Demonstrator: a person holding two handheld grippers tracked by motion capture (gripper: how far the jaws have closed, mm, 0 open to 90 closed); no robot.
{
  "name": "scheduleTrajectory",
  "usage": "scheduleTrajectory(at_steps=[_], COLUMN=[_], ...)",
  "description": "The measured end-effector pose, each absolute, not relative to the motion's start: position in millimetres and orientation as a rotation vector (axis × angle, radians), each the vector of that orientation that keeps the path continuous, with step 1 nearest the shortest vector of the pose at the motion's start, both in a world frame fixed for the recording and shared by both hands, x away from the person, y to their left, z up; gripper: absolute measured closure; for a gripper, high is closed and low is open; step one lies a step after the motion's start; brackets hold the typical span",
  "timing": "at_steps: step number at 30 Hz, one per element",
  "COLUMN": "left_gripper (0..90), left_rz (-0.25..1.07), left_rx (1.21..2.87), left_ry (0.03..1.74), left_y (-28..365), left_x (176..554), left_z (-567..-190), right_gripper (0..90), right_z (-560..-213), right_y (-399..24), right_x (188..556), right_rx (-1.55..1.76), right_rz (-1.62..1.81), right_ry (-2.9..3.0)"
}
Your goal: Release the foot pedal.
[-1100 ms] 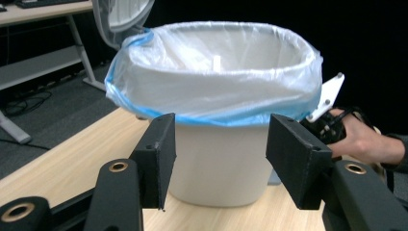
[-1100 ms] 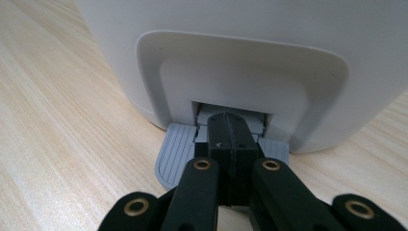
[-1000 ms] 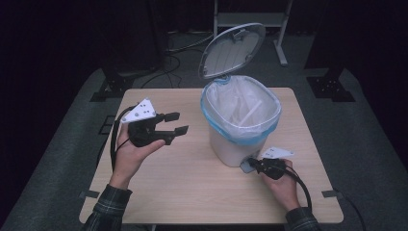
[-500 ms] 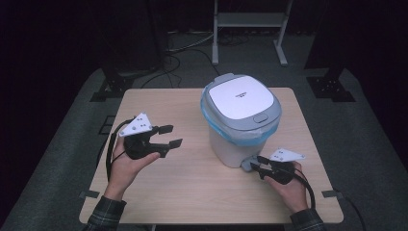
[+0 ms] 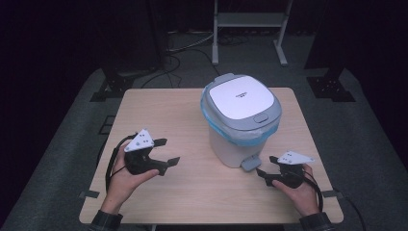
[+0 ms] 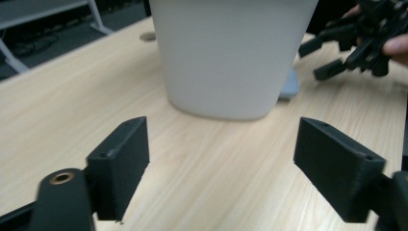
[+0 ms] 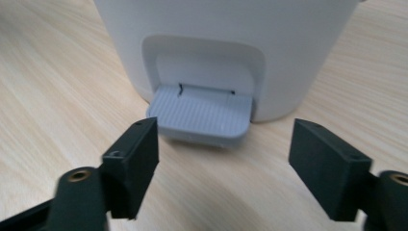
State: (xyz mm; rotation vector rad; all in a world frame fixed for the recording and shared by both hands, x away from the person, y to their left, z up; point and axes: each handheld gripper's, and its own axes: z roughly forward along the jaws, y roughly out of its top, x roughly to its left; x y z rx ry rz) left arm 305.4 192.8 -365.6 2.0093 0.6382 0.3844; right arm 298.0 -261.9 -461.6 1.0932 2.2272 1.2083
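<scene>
A white pedal bin (image 5: 239,139) stands on the wooden table (image 5: 159,110), its grey-rimmed lid (image 5: 240,98) down and a blue liner edge showing under the rim. The grey pedal (image 5: 250,163) sticks out at its front base. My right gripper (image 5: 266,166) lies just in front of the pedal (image 7: 202,115); its jaws have just been opening and hold nothing. My left gripper (image 5: 171,150) hovers low over the table left of the bin (image 6: 231,53); its jaws have also just been opening, with nothing between them.
Bare tabletop lies between my left gripper (image 6: 221,159) and the bin. The other hand's gripper (image 6: 315,61) is seen past the bin's side. A metal stand (image 5: 248,19) and cables are on the dark floor behind the table.
The bin's lid went from raised to shut. My right gripper came off the pedal and opened. My left hand sank toward the table and its jaws spread wider.
</scene>
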Motion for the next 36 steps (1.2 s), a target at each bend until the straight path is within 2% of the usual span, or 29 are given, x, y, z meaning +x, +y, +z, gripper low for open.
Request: scheduleTrajectory(at_steps=[4, 9, 14, 23, 36], left_gripper=[11.7, 7.8, 7.7, 7.7, 7.7], left_rz=[0.387, 0.400, 0.432, 0.406, 0.397], left_rx=[2.022, 2.040, 2.054, 2.117, 2.206], left_ry=[0.665, 0.687, 0.746, 0.851, 0.890], left_y=[198.8, 205.0, 213.3, 230.0, 234.2], left_x=[301.4, 296.8, 292.2, 284.6, 284.9], left_z=[-375.8, -389.0, -405.7, -442.3, -466.6], right_gripper=[17.6, 16.6, 16.6, 16.6, 16.1], right_z=[-463.5, -466.9, -471.6, -479.7, -486.7], right_y=[-270.5, -281.3, -293.6, -309.0, -314.9], right_x=[293.7, 289.1, 286.6, 282.3, 281.4], right_rx=[1.090, 1.105, 1.130, 1.150, 1.167], right_rz=[1.196, 1.175, 1.156, 1.096, 1.051], right_ry=[2.238, 2.233, 2.236, 2.268, 2.301])
